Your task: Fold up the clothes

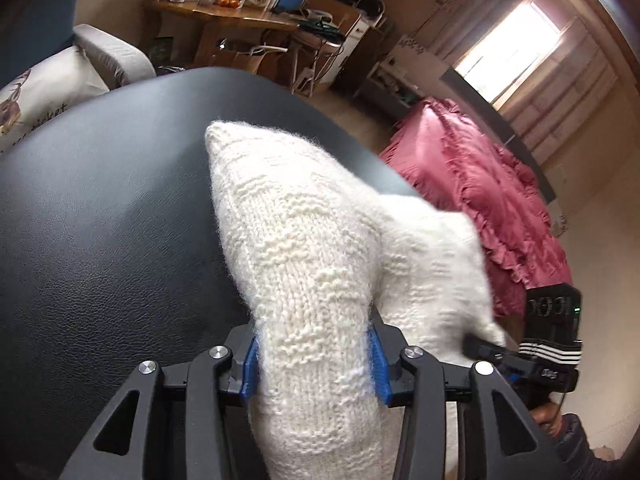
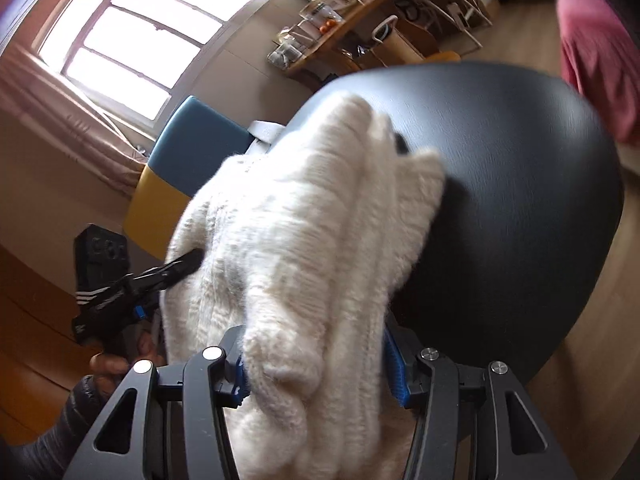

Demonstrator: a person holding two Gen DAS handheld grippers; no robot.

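White wool fills both of my wrist views: a fluffy cream knitted sweater, bunched into thick ridges and carried above the black leather-look table. My left gripper is closed onto a gathered roll of the knit, the blue pads pressed against it on either side with the wool bulging out ahead of them. My right gripper is closed the same way on another fold of the sweater, its pads sunk into the pile.

From each gripper the garment runs straight forward along the fingers, so its long axis lies ahead of me and away. Its far end droops toward the table top ahead of the right gripper; I cannot tell if it touches. The two grips sit close together. In the left view the other gripper enters from the right, just beside the cloth; in the right view its mate comes in from the left, its tip buried in the wool. Neither arm looks clearly nearer to the table.

I judge the next move turns on that forward drape. The cloth must be lowered ahead of me and laid flat before any fold holds. The knit looks soft, thick and stretchy, and likely to sag between my grips.
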